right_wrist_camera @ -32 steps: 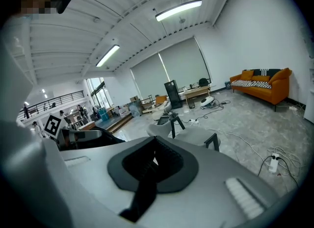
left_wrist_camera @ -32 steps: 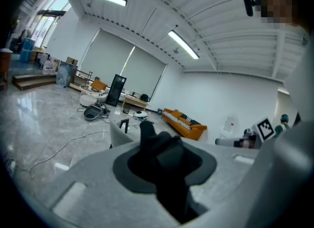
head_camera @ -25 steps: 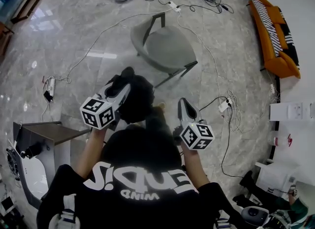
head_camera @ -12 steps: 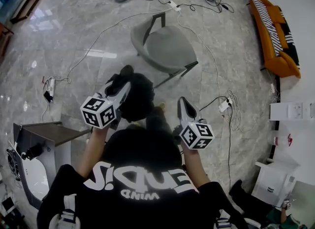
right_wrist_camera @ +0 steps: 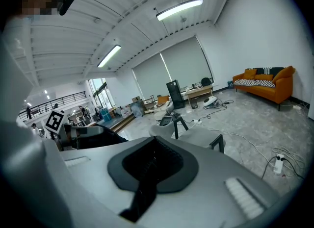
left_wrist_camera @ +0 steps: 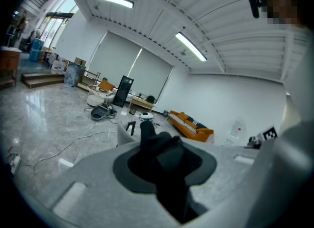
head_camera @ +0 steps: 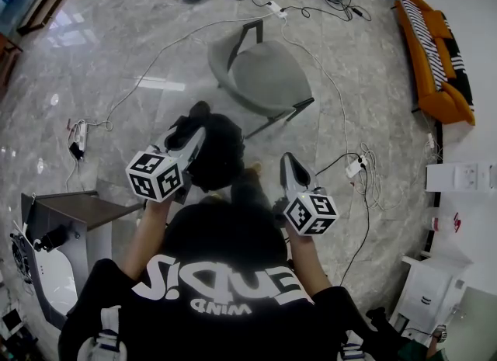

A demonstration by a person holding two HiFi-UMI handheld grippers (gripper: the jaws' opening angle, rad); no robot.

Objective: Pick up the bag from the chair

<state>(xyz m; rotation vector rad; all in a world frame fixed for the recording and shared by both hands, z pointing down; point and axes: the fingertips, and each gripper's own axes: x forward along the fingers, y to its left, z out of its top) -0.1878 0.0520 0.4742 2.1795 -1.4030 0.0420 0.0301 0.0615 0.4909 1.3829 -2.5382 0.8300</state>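
The black bag (head_camera: 219, 152) hangs in the air in front of the person, clear of the grey chair (head_camera: 264, 76), whose seat is bare. My left gripper (head_camera: 192, 137) is shut on the bag's top. In the left gripper view the bag's black fabric (left_wrist_camera: 164, 153) bunches between the jaws, and the chair (left_wrist_camera: 125, 127) shows just beyond. My right gripper (head_camera: 288, 163) is held to the right of the bag, apart from it. In the right gripper view its jaws (right_wrist_camera: 148, 167) are together with nothing between them, and the chair (right_wrist_camera: 196, 135) stands ahead.
An orange sofa (head_camera: 435, 53) lines the right wall. Cables and power strips (head_camera: 353, 167) run over the marble floor around the chair. A dark side table (head_camera: 70, 208) stands at the person's left. White boxes (head_camera: 458, 175) and gear sit at the right.
Both grippers and the bag have stayed where they were. A dark figure at the bottom right edge has moved further out of view.
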